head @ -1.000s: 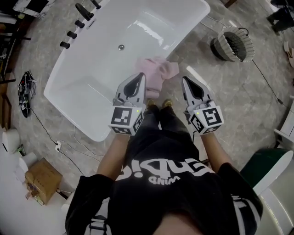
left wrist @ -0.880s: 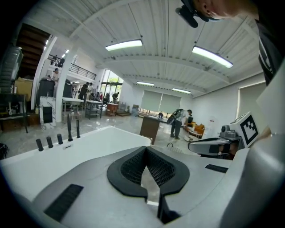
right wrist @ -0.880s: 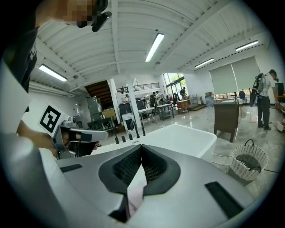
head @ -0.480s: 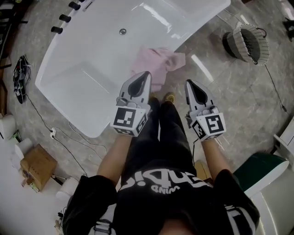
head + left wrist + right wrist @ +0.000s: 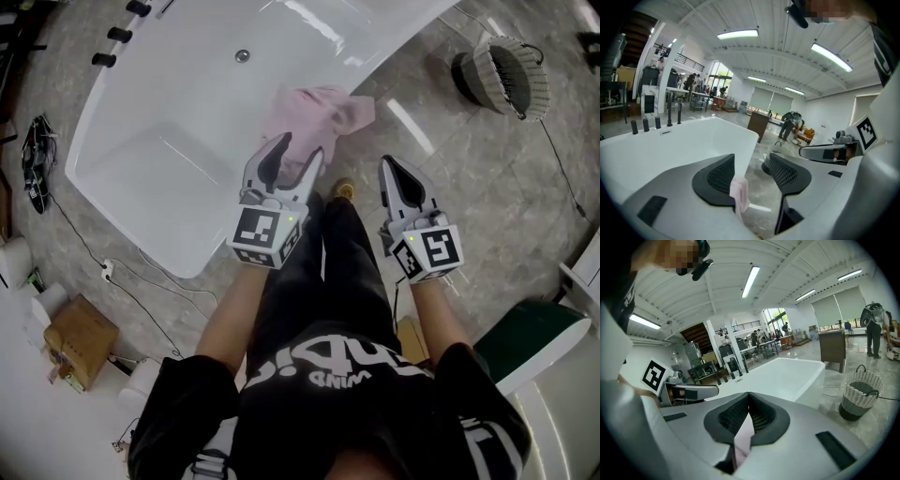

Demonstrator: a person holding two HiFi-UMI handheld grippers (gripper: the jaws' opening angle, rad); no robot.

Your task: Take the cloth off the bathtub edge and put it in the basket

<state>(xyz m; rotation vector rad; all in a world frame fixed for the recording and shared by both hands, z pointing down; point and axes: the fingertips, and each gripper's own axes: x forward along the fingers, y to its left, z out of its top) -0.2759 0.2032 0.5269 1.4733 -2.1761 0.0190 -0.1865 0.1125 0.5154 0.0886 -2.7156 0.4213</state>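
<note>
At the near rim of the glossy white bathtub [image 5: 169, 141], ease the white left gripper [image 5: 300, 150], jaws just opening and pinching nothing yet, around a thick fold of the crumpled pink cloth [image 5: 314, 117] draped there before clamping, clenched right gripper [image 5: 389, 167] kept clear.

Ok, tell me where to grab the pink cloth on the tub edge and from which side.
Probably the bunched fold of the pink cloth atop the bathtub rim, approached from the outer, floor side: it humps up there, while its ends drape flat.
</note>
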